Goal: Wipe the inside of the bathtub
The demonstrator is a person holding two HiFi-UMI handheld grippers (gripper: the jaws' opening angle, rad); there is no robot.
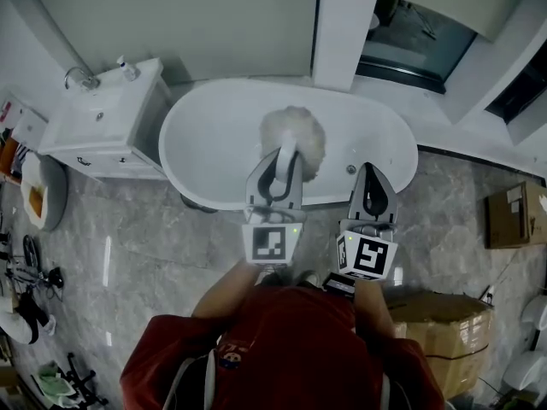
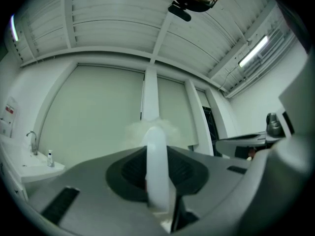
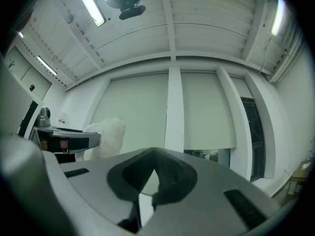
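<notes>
Pinching a white handle (image 2: pixel 157 171) between its jaws, the left gripper (image 1: pixel 284 156) points out over the white bathtub (image 1: pixel 205 122). In the left gripper view the left gripper (image 2: pixel 156 149) has both dark pads pressed against the handle's sides, and the handle runs straight on past the jaw tips to a fluffy white duster head (image 2: pixel 147 131). From the head view the duster head (image 1: pixel 308 143) sits just beyond the left jaws, over the middle of the tub's inside; whether it touches the tub cannot be told.

The right gripper (image 1: pixel 373 169) is beside the left one, its jaws reaching the tub's near rim. In its own view the right gripper (image 3: pixel 156 154) has its jaws pressed together at the tips with nothing between them. To the left of those jaws the duster head (image 3: pixel 106 134) shows.

Well to the left of the left jaws stands a white sink cabinet (image 1: pixel 102 126). Far to the right of the right jaws a cardboard box (image 1: pixel 517 212) lies on the grey marbled floor (image 1: pixel 171 237)
</notes>
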